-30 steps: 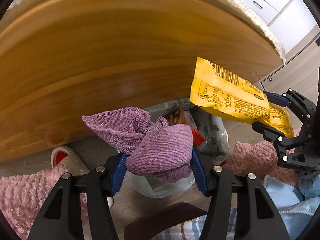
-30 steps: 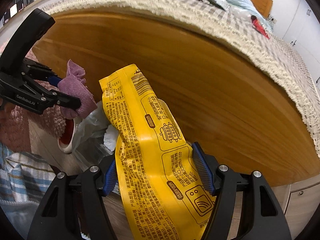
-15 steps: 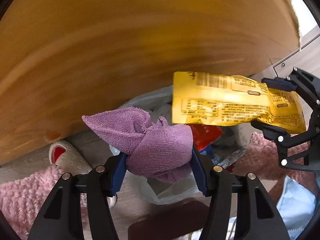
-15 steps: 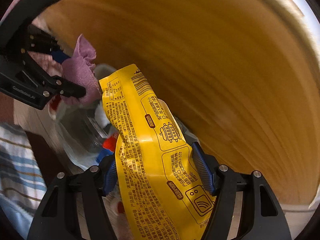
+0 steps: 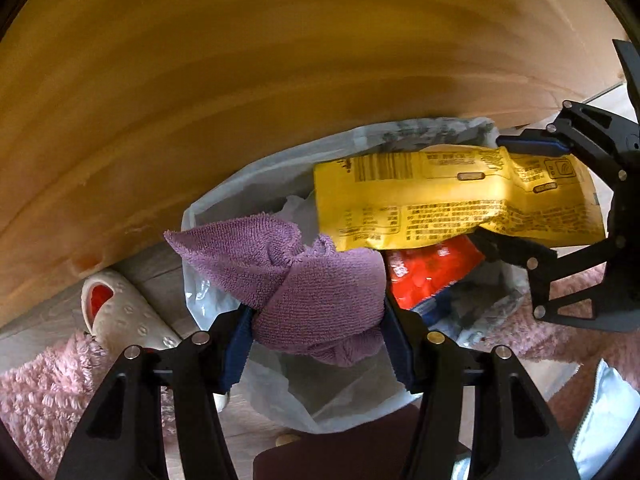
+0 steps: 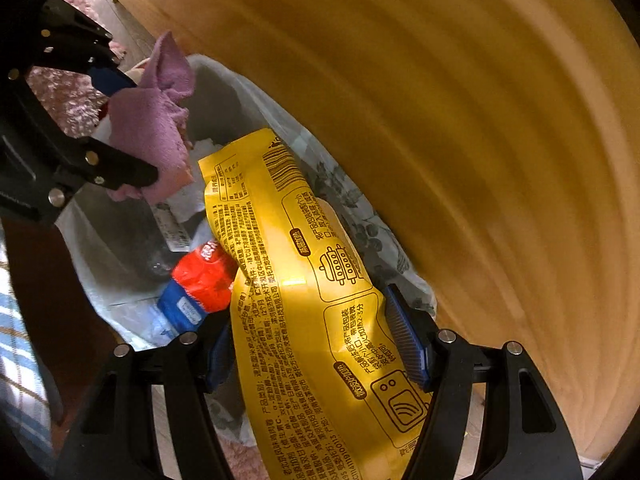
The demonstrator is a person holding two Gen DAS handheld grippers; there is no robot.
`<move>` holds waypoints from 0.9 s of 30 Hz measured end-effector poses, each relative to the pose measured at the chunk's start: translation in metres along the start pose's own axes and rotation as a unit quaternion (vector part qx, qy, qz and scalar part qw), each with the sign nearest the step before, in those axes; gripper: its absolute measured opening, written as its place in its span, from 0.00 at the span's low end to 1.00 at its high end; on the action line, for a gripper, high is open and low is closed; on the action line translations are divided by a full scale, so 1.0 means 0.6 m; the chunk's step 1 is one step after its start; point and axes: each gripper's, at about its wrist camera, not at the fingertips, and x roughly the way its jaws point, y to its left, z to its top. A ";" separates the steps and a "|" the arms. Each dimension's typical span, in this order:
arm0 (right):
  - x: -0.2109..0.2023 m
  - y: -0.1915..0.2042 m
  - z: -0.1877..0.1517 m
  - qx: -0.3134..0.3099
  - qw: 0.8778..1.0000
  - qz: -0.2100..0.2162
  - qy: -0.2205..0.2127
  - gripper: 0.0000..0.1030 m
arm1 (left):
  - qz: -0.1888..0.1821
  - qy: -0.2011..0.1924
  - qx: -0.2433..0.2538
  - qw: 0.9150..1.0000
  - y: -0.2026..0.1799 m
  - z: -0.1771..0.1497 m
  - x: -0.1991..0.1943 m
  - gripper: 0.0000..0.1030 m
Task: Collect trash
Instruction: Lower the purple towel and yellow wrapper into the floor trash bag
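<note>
Two loads, both over the open mouth of the translucent plastic trash bag [image 5: 224,216]. Left gripper [image 5: 316,316] clamped on crumpled purple terry cloth [image 5: 304,280]; right gripper [image 6: 320,344] clamped on long yellow printed wrapper [image 6: 304,280], long axis across bag's far rim beside wooden panel [image 5: 240,80]. Drop is straight down.

Both grippers point steeply down, side by side. The left gripper [image 5: 318,320] has its jaws clamped on a bunched purple cloth [image 5: 304,280], the blue pads [image 5: 236,344] pressing into it from both sides. The right gripper [image 6: 320,348], just to its right, has its jaws closed across a yellow wrapper [image 6: 304,300], which sticks out well past the fingertips.
</note>
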 end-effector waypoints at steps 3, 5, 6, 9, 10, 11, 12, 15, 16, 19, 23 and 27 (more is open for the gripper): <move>0.006 0.000 0.000 -0.001 1.000 0.003 -0.002 0.63 | -0.001 0.009 -0.010 1.000 0.008 0.003 0.011 0.54; 0.011 0.004 0.002 -0.005 1.000 0.003 -0.002 0.63 | 0.001 0.014 -0.012 1.000 0.010 0.005 0.018 0.54; 0.011 0.004 -0.002 -0.005 1.000 0.004 -0.002 0.63 | 0.002 0.017 -0.012 1.000 0.012 0.007 0.019 0.54; 0.019 0.001 0.002 -0.006 1.000 0.011 -0.005 0.63 | -0.001 0.028 -0.013 1.000 0.006 0.008 0.024 0.55; 0.024 -0.001 0.001 -0.006 1.000 0.014 -0.005 0.63 | -0.003 0.031 -0.013 0.999 0.005 0.009 0.025 0.55; 0.029 -0.008 0.006 -0.006 1.000 0.018 -0.005 0.63 | -0.005 0.033 -0.012 0.999 0.004 0.009 0.025 0.56; 0.031 -0.008 0.007 -0.004 1.000 0.021 -0.005 0.63 | -0.005 0.033 -0.011 0.999 0.005 0.011 0.027 0.58; 0.039 -0.009 0.007 -0.003 1.000 0.028 -0.006 0.63 | -0.002 0.035 -0.011 0.999 0.005 0.013 0.026 0.59; 0.042 -0.009 0.007 -0.005 1.000 0.030 -0.005 0.63 | -0.001 0.037 -0.013 0.999 0.006 0.014 0.027 0.60; 0.041 -0.026 0.009 0.000 0.999 0.041 -0.005 0.63 | 0.002 0.046 -0.025 0.999 0.018 0.014 0.032 0.65; 0.044 -0.046 0.006 0.008 0.999 0.051 -0.005 0.63 | -0.010 0.040 -0.036 0.999 0.026 0.017 0.024 0.71; 0.042 -0.061 0.004 0.015 0.998 0.060 -0.009 0.63 | 0.000 0.027 -0.024 0.999 0.015 0.017 0.009 0.76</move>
